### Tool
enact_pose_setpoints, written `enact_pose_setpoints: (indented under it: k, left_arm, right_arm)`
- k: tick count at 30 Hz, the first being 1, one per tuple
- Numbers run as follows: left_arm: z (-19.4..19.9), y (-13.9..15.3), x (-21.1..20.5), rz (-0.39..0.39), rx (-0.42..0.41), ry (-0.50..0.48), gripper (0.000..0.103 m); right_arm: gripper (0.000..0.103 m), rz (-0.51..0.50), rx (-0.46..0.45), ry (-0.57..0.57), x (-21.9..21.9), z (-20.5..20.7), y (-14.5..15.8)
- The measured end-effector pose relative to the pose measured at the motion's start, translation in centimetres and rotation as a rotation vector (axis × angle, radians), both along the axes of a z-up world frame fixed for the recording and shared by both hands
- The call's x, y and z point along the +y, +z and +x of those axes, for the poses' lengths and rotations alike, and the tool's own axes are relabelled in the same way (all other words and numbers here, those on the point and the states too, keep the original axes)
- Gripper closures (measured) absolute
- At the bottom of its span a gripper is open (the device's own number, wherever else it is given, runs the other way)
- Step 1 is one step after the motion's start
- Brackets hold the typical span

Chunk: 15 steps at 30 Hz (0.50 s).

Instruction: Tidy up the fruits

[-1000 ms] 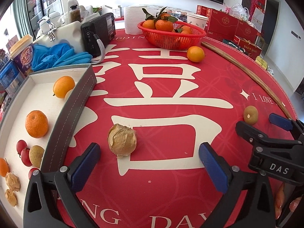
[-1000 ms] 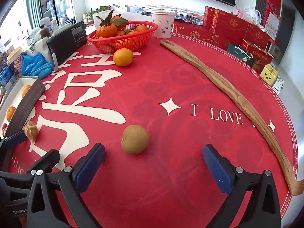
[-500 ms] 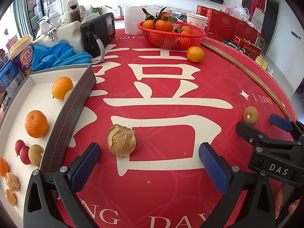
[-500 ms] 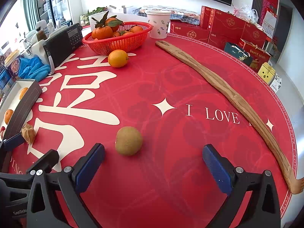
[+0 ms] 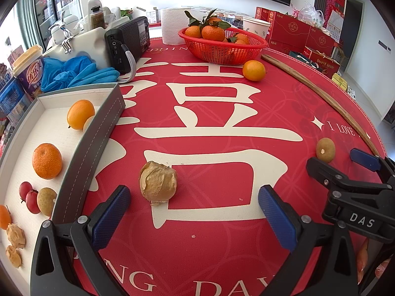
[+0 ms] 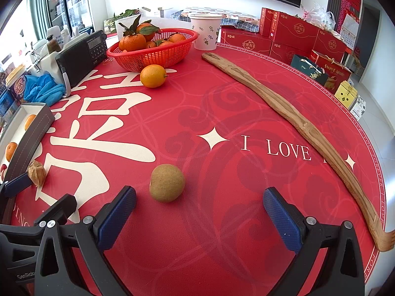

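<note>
Fruits lie scattered on the red desk and in a white tray. Both grippers are released, fingers spread wide and holding nothing.

Ahead of the left gripper, a papery husked fruit sits on the desk just beyond the fingertips and closer to the left finger, not touching it. Left of that finger, the tray holds two oranges, small red fruits, a brown-green fruit and more husked fruits. Far ahead stands a red basket of leafy tangerines, with a loose orange just in front of it.

Ahead of the right gripper, a brown-green round fruit rests on the desk just beyond the fingertips, nearer the left finger, apart from it. A long wooden stick runs along the desk to the right of the right finger.

The left-wrist view shows the right gripper's fingers on either side of that brown-green fruit.
</note>
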<state>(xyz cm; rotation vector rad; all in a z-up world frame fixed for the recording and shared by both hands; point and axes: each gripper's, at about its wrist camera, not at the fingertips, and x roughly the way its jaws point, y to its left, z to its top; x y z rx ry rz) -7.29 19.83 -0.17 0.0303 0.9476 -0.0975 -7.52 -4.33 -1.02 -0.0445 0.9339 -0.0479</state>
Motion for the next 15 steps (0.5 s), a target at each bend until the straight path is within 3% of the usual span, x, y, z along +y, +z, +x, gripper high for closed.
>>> enact_pose_setpoints:
  k: [10, 15]
  left_arm:
    - [0.0, 0.0, 0.0, 0.000, 0.000, -0.001, 0.000]
    - [0.0, 0.1, -0.6, -0.001, -0.001, -0.051, 0.000]
  right_arm:
    - [0.000, 0.000, 0.000, -0.005, -0.1, 0.0, 0.0]
    - [0.000, 0.002, -0.001, -0.056, -1.2, -0.1, 0.2]
